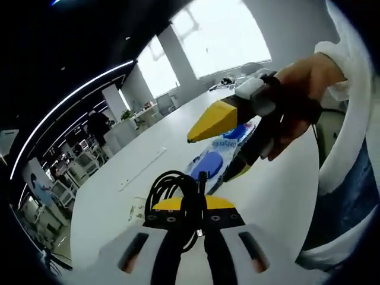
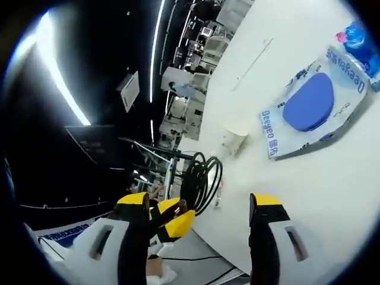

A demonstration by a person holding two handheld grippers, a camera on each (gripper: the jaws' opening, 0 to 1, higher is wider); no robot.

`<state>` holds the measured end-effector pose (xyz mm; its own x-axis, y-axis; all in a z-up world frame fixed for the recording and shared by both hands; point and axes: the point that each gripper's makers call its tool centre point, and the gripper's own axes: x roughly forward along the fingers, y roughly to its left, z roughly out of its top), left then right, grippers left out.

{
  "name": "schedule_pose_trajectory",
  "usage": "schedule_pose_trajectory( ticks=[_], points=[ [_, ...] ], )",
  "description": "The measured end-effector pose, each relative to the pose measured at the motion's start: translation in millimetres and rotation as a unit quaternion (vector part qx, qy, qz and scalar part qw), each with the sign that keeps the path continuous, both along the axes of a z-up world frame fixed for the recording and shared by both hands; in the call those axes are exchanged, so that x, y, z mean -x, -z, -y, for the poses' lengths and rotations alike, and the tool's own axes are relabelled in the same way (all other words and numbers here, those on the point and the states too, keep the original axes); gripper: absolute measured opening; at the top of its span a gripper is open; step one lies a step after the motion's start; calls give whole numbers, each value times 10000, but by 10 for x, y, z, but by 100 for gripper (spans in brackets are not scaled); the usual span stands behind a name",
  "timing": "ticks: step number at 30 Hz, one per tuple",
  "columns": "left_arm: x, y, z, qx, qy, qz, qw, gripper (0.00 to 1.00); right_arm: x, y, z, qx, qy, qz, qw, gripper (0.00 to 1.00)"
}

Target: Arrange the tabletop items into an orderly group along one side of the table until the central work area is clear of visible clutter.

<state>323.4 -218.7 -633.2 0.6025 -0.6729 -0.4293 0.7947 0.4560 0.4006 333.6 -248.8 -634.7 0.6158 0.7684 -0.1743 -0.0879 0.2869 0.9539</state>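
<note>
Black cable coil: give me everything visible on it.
The coiled black cable, thin and rubbery-looking, is bundled in several loose loops. In the left gripper view the left gripper is shut on it, loops rising above the yellow-tipped fingers. In the right gripper view the coil hangs at the white table's edge.

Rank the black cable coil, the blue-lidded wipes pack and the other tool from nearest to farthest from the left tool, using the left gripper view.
1. Black cable coil: held in the left tool, at its tips.
2. Blue-lidded wipes pack: flat on the white table, just beyond the coil.
3. Right tool: upper right, held in a hand above the pack.
</note>
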Motion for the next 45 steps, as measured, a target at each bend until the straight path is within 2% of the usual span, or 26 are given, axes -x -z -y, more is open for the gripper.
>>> schedule_pose_trajectory(
  ticks=[3, 6, 9, 11, 17, 19, 21, 23, 26, 29, 34, 38, 41, 45],
  points=[
    [64, 7, 61, -95, 161, 83, 9998, 8, -74, -3, -77, -36, -74, -73, 9999, 64],
    [130, 6, 120, -180, 320, 170, 9992, 8, -99, 62, -120, 279, -220, -76, 9993, 61],
    [200, 10, 168, -458, 529, 397, 9968, 8, -96, 97, -167, 655, -455, 87, 9968, 55],
    [250, 14, 204, -476, 604, 423, 9961, 8, -101, 117, -176, 846, -529, 159, 9949, 51],
    [363, 14, 278, -404, 791, 393, 9953, 8, -160, 187, -140, 1559, -684, 459, 9843, 41],
    [393, 6, 290, -427, 861, 448, 9944, 8, -179, 207, -109, 1865, -776, 615, 9775, 39],
    [423, 10, 301, -499, 972, 511, 9927, 8, -188, 177, -112, 1922, -834, 693, 9754, 33],
    [449, 12, 307, -503, 1022, 533, 9921, 8, -205, 141, -96, 1902, -836, 782, 9751, 23],
    [484, 21, 322, -482, 1083, 525, 9916, 8, -231, 102, -45, 1753, -801, 760, 9783, 10],
    [504, 45, 327, -560, 1151, 594, 9900, 8, -211, 80, -40, 1685, -866, 778, 9788, 8],
    [520, 76, 357, -543, 1201, 540, 9898, 9, -183, 40, -9, 1773, -959, 1000, 9744, 6],
    [510, 73, 382, -519, 1216, 591, 9895, 9, -168, -60, 30, 1681, -823, 1170, 9753, 5],
    [497, 40, 402, -361, 1190, 547, 9907, 10, -175, -132, 95, 1495, -636, 1208, 9793, 4],
    [499, -30, 441, -88, 1196, 498, 9915, 11, -161, -202, 152, 1387, -515, 1270, 9808, 4]
  ],
)
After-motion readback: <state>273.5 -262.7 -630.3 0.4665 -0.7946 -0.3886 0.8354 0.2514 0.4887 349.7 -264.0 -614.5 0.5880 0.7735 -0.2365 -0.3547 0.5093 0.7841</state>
